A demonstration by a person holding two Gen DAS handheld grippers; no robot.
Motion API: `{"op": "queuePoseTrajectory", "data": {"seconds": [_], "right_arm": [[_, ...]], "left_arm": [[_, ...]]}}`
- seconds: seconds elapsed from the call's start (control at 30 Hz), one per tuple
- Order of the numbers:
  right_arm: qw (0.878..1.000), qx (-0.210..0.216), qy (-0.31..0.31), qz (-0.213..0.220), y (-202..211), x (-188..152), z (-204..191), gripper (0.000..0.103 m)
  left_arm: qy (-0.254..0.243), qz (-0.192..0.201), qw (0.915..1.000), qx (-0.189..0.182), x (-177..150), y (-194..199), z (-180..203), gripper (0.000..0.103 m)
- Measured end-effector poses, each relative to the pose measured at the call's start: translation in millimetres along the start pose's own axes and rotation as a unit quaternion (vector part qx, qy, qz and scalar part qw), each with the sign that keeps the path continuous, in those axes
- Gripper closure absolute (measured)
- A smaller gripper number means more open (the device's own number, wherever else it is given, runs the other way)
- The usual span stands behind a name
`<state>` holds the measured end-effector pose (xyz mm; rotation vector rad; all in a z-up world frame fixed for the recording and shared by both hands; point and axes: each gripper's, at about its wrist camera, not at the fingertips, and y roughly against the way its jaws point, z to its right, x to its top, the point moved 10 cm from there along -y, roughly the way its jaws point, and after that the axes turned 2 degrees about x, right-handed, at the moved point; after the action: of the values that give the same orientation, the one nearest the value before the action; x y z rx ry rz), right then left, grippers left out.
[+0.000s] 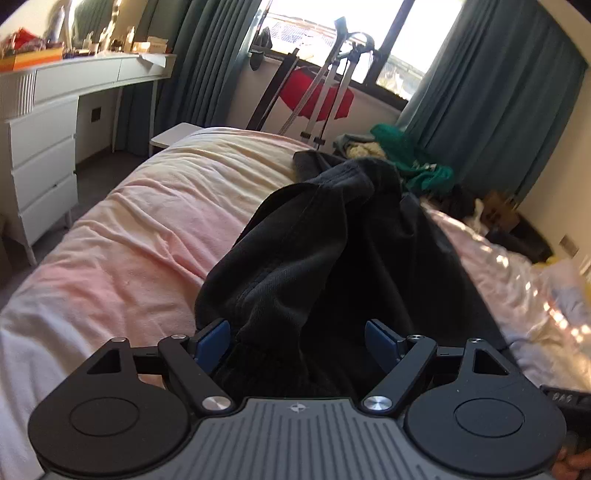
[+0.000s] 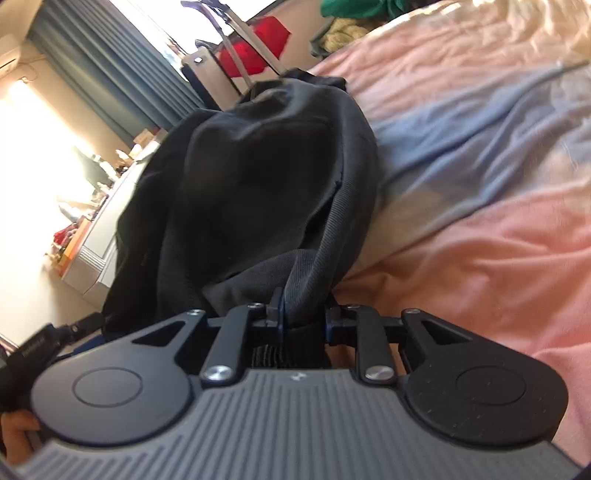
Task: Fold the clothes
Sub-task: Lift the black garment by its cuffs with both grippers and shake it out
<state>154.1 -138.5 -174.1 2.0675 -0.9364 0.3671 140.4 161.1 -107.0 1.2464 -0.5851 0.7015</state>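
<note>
Over on the left, the white chest of drawers [image 1: 40, 173] stands off the bed's edge, a strip of dark floor [image 1: 99, 173] between them, and the long white dressing worktop [image 1: 92, 70] runs behind it, cluttered on top. Open bed next: the pink, rumpled bedsheet [image 1: 140, 229] lies bare across the whole left half, plenty of free surface there. A small white side table [image 1: 173, 134] sits at the bed's far corner.

Centre now, and here is the dark charcoal garment of soft knit fabric [image 1: 314, 240], bunched and lifted in a hump off the sheet, a ribbed band curling along its near edge in the right wrist view. The left tool [image 1: 297, 339] has its blue-padded fingers [image 1: 212, 341] spread wide apart, cloth lying between them but neither pad pressing on it. The right tool [image 2: 301, 314] is drawn in tight, clamped on the garment's ribbed edge [image 2: 317, 254], fabric rising from the pinch.

Behind, a red cloth [image 1: 317, 98] hangs on a metal drying rack [image 1: 325, 92] under the bright window [image 1: 332, 26], teal curtains [image 1: 491, 110] either side. Further right, a green garment [image 1: 410, 158] tops a heap of clothes at the bed's far end, the dark things beyond it too blurred to name. A pale blue patch of bedding [image 2: 461, 140] lies right of the garment in the right wrist view, possibly shadow on the sheet.
</note>
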Motion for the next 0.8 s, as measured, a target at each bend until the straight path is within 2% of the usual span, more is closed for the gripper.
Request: {"op": "queuePoseTrajectory", "data": {"seconds": [0.17, 0.2, 0.27, 0.3, 0.33, 0.57, 0.67, 0.8], "right_arm": [[1.0, 0.023, -0.002, 0.015, 3, 2, -3, 0.074], [1.0, 0.022, 0.002, 0.013, 3, 2, -3, 0.069], [1.0, 0.019, 0.0, 0.005, 0, 0, 0, 0.052], [1.0, 0.019, -0.005, 0.002, -2, -1, 1, 0.037], [1.0, 0.019, -0.009, -0.002, -4, -1, 3, 0.032], [0.999, -0.005, 0.046, -0.012, -18, -7, -4, 0.032], [0.999, -0.005, 0.031, -0.036, -28, -17, 3, 0.033], [0.999, 0.021, -0.012, -0.034, -28, -17, 7, 0.049]], "left_arm": [[-0.085, -0.015, 0.9949, 0.052, -12, -14, 0, 0.019], [-0.095, -0.016, 0.9934, 0.062, -12, -16, 0, 0.019], [-0.105, -0.023, 0.9917, 0.071, -15, -20, -2, 0.019], [-0.108, -0.027, 0.9909, 0.075, -16, -22, -4, 0.018], [-0.11, -0.032, 0.9904, 0.078, -18, -25, -6, 0.018], [-0.098, -0.064, 0.9902, 0.076, -26, -44, -18, 0.02], [-0.076, -0.064, 0.9922, 0.075, -25, -45, -27, 0.033], [-0.04, -0.056, 0.995, 0.072, -20, -40, -37, 0.048]]}}
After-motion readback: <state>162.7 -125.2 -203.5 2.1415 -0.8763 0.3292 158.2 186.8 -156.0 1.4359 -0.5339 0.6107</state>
